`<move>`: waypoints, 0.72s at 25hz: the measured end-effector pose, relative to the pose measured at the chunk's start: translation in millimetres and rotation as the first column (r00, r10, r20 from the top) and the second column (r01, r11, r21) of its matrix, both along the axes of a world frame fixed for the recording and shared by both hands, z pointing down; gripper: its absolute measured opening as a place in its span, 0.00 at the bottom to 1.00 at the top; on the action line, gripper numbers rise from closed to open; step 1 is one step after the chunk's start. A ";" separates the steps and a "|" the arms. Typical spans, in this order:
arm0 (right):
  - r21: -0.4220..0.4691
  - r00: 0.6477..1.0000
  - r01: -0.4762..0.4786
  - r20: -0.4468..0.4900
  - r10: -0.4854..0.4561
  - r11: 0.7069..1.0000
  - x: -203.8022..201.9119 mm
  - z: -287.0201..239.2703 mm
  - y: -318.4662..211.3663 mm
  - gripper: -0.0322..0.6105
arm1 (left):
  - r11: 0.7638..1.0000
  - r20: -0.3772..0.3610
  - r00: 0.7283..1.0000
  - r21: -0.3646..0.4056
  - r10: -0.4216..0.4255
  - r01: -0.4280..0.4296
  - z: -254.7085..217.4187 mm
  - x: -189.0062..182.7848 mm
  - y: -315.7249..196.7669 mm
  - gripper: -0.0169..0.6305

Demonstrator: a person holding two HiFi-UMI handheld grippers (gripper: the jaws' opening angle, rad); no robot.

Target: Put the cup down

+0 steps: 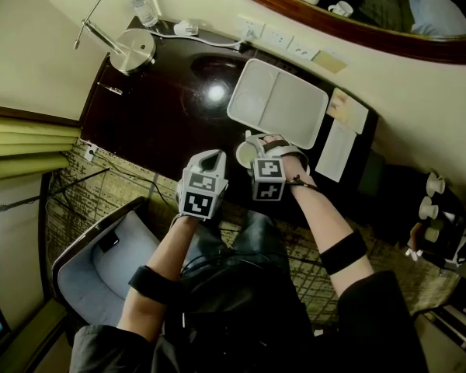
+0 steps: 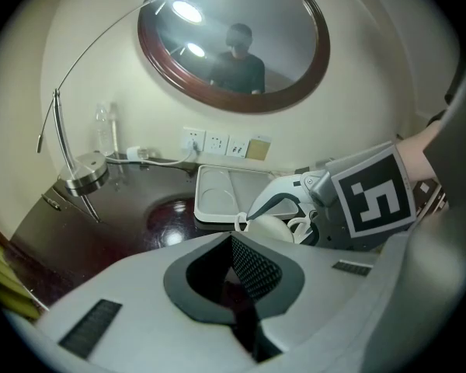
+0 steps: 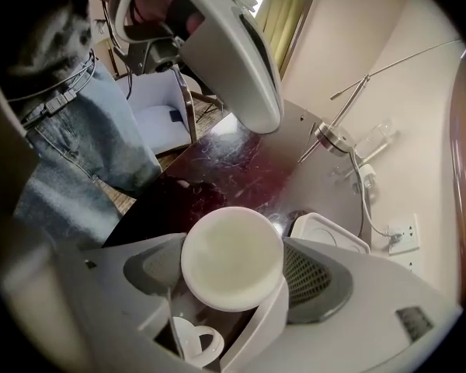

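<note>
A white cup [image 1: 245,156] with a handle stands upright on the dark table [image 1: 155,115], just in front of the white tray [image 1: 278,103]. My right gripper [image 1: 253,148] points steeply down over it. In the right gripper view the cup [image 3: 231,255] fills the gap between the wide-set jaws, its rim against both pads [image 3: 304,280] and its handle toward the camera. My left gripper [image 1: 209,160] hovers just left of the cup, shut with nothing in it [image 2: 245,274]. From the left gripper view the cup [image 2: 270,228] shows beside the right gripper's white finger [image 2: 276,200].
A two-part white tray lies behind the cup. A lamp base [image 1: 133,50] and a water bottle [image 1: 144,8] stand at the table's far left corner, with wall sockets [image 1: 276,36] behind. Papers [image 1: 338,150] lie right of the tray. A chair [image 1: 101,266] stands at lower left.
</note>
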State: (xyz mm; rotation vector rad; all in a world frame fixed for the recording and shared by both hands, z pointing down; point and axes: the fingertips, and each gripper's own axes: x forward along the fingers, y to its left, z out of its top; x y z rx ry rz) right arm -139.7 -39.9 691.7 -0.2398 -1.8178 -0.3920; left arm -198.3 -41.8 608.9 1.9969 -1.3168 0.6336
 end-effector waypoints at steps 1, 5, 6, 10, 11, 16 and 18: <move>-0.001 1.000 0.001 0.002 -0.001 1.000 -1.1 -2.4 -0.6 0.68 | 1.000 -0.001 1.000 -0.001 -0.002 0.002 1.0 -0.5 -0.4 0.03; 0.011 1.000 -0.003 0.021 0.003 1.000 -6.8 -17.8 -8.1 0.68 | 1.000 -0.005 1.000 -0.003 -0.006 0.006 2.9 -0.9 -2.8 0.03; 0.017 1.000 -0.006 0.029 0.006 1.000 -8.8 -23.5 -11.8 0.68 | 1.000 -0.006 1.000 -0.002 -0.006 0.006 2.8 -0.5 -3.9 0.03; 0.030 0.999 -0.031 0.041 0.030 0.999 -8.0 -33.0 -25.3 0.68 | 1.000 -0.009 1.000 0.006 -0.008 0.008 -0.1 -0.7 -8.8 0.03; 0.040 0.998 -0.035 0.044 0.033 0.999 -7.8 -36.3 -30.4 0.68 | 1.000 -0.009 1.000 0.010 -0.012 0.012 -1.4 -2.2 -11.0 0.03; 0.088 0.996 -0.065 0.073 0.059 0.994 -8.5 -57.0 -59.7 0.68 | 0.999 -0.008 0.999 0.031 -0.033 0.034 -8.2 -10.7 -27.9 0.03; 0.097 0.993 -0.089 0.086 0.081 0.991 -8.3 -63.6 -73.8 0.68 | 0.998 -0.006 0.999 0.039 -0.039 0.040 -10.2 -12.5 -36.2 0.03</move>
